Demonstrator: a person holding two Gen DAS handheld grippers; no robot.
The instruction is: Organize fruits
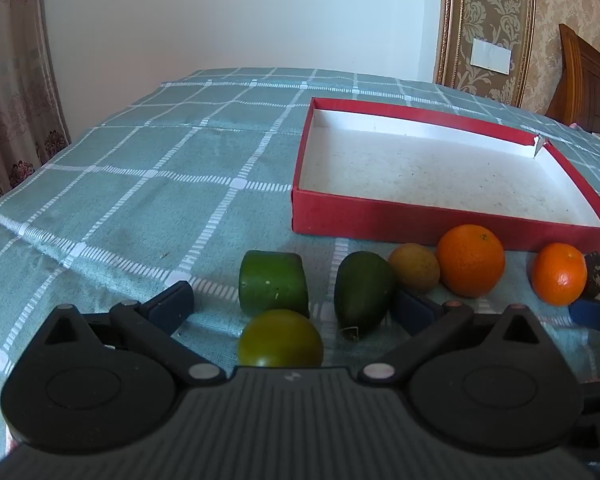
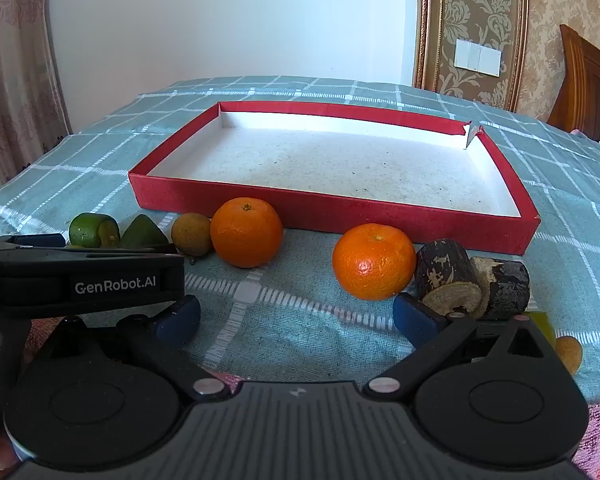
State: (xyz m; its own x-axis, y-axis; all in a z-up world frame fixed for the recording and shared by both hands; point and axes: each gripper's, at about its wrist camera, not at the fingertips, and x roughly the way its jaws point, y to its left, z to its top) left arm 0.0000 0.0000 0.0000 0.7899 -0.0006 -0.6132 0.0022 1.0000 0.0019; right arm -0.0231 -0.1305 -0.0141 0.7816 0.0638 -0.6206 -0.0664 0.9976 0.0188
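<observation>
Teal checked cloth [image 1: 148, 184] covers the whole surface under me, pale wall behind, and my landmark is the shallow red cardboard tray with the white floor [image 2: 260, 208], nothing in it. Working left to right along the tray's near wall: well off its left corner I've got a stubby green cylinder-shaped fruit piece [image 1: 274, 286], a round green-yellow fruit [image 1: 280, 338] just in front of that, then a dark green pointed avocado-like fruit [image 1: 362, 294]. My left gripper [image 1: 294, 308] stands spread wide around that green cluster, pads touching none of it. Next, a small brownish round fruit [image 2: 191, 234] touching the larger orange [image 2: 246, 237], which sits right against the tray wall. Further right, the flatter orange mandarin [image 2: 374, 262], a little apart from the tray. My right gripper [image 2: 298, 318] is wide apart too, nothing between its blue pads. Rightmost, two dark cut cane-like stubs [image 2: 472, 280], just short of the tray's near right corner.
</observation>
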